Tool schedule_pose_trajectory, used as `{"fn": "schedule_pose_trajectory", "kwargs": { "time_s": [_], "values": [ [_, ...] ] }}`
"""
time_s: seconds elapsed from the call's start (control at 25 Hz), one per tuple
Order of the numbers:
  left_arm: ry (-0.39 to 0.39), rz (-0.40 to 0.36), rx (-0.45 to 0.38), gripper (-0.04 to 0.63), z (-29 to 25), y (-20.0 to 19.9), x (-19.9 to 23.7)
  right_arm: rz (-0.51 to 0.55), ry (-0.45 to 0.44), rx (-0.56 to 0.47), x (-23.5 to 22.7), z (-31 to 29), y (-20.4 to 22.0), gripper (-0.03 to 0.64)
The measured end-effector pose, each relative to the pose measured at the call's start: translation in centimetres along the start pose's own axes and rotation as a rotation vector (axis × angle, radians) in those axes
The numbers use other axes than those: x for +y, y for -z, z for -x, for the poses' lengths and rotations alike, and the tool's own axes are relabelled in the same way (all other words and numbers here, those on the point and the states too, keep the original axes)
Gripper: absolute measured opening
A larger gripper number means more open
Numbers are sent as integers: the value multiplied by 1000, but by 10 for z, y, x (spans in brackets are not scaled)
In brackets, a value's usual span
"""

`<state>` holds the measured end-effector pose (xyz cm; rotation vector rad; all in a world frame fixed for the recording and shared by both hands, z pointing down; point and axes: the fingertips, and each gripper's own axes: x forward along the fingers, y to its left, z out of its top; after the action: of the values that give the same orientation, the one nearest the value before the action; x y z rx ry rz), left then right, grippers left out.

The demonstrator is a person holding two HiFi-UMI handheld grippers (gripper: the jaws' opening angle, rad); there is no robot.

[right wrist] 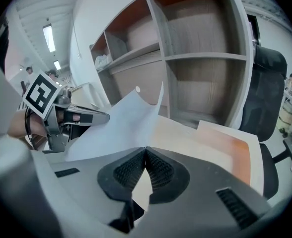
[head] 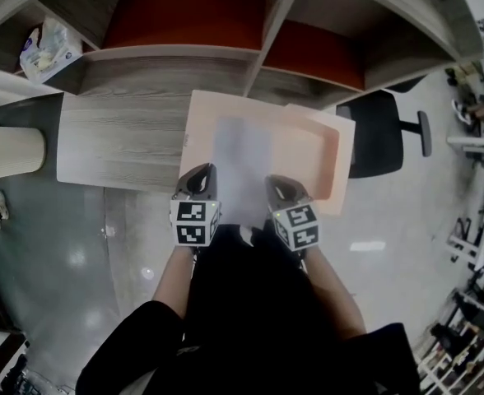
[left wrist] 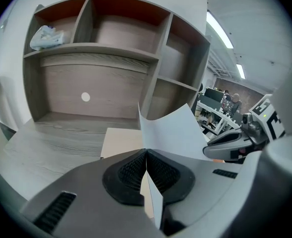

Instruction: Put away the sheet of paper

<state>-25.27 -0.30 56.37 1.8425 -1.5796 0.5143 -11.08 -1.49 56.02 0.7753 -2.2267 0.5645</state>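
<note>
Over the near edge of the bench (head: 118,138), we hold the sheet of paper (head: 242,159) by its two near corners. The left gripper (head: 199,179) has its fingers (left wrist: 131,172) pressed together on the left corner, and the right gripper (head: 281,189) pinches the right corner the same way, ribbed pads flat on the paper in both gripper views.

We judge the sheet to be very light and limp. Between the two grips it bows and its far edge curls up, so it will flop, catch air and crease if we move the corners unevenly. Corners or edges are the only sensible hold, and a pinch at each one holds it spread. The pads look rubbery, so slipping seems unlikely; tearing is the likelier risk if we tug.

Beneath the sheet an open peach folder (head: 316,151) lies on the bench, its right part a deeper orange inside. We see nothing else in it, though the sheet hides its middle.

Behind stands a shelf unit (head: 176,53) with several compartments; the upper left one holds a crumpled plastic bag (head: 48,49), the others show nothing
</note>
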Motion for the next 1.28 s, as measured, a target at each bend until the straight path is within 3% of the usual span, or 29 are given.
{"fn": "schedule_pose_trajectory", "kwargs": {
  "time_s": [0.24, 0.6, 1.04, 1.28],
  "values": [
    [64, -29, 7, 46, -11, -4, 13, -79, 37, 17, 2, -18, 1, 18],
    [76, -38, 22, 46, -15, -10, 22, -150, 66, 5, -12, -30, -5, 18],
    [-13, -75, 32, 46, -36, -13, 35, -95, 23, 53, -36, -59, -3, 18],
    [-39, -95, 37, 46, -50, -17, 32, -93, -64, 76, -40, -73, 0, 18]
  ]
}}
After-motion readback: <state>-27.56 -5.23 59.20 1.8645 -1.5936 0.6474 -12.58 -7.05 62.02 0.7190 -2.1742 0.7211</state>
